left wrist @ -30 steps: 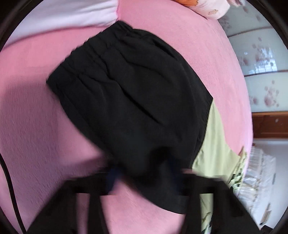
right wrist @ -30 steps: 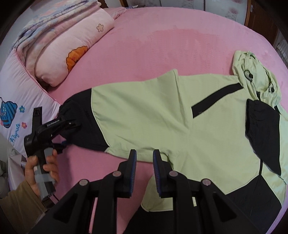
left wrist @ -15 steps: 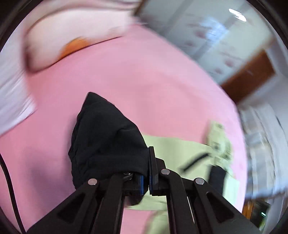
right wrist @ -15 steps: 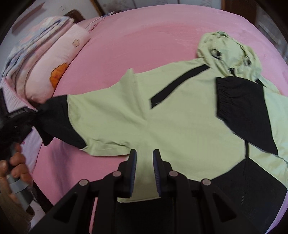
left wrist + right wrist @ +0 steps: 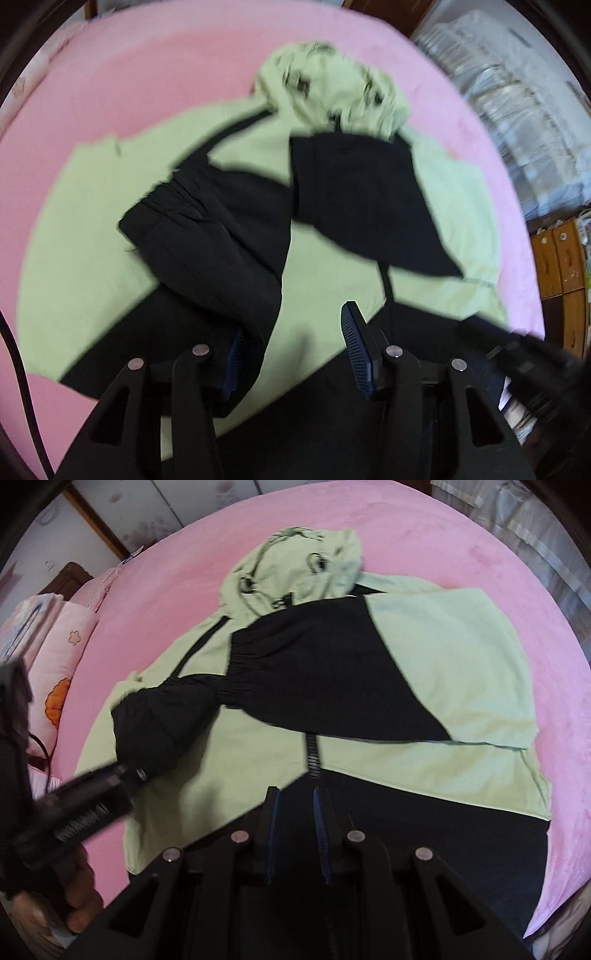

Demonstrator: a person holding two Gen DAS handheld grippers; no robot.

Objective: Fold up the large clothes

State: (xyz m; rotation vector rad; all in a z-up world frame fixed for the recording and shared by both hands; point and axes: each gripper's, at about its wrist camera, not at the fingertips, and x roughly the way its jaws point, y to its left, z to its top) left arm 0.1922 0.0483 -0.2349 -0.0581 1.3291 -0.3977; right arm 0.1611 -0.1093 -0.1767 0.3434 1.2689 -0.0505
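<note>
A light green and black hooded jacket (image 5: 332,280) lies face up on the pink bed (image 5: 147,74), hood (image 5: 325,92) at the far end. Both black sleeve ends are folded over the chest: one sleeve (image 5: 221,240) on the left, the other sleeve (image 5: 362,199) on the right. My left gripper (image 5: 293,350) hovers over the left sleeve's end with its jaws opening; the cloth hangs by the left pad and nothing presses on it. In the right wrist view the same sleeve (image 5: 159,716) lies at the left gripper's (image 5: 136,773) tip. My right gripper (image 5: 295,827) stands over the zip with a narrow empty gap.
A pink pillow (image 5: 62,657) and folded bedding lie at the bed's left side. A wooden cabinet (image 5: 561,258) and a pale curtain (image 5: 517,110) stand beyond the right edge. A hand (image 5: 55,912) holds the left gripper. A black cable (image 5: 22,387) trails at the left.
The left gripper swung the black sleeve from the bed's side onto the jacket's chest, rolled, and its jaws came apart. The right gripper slid over the jacket's middle with its gap unchanged.
</note>
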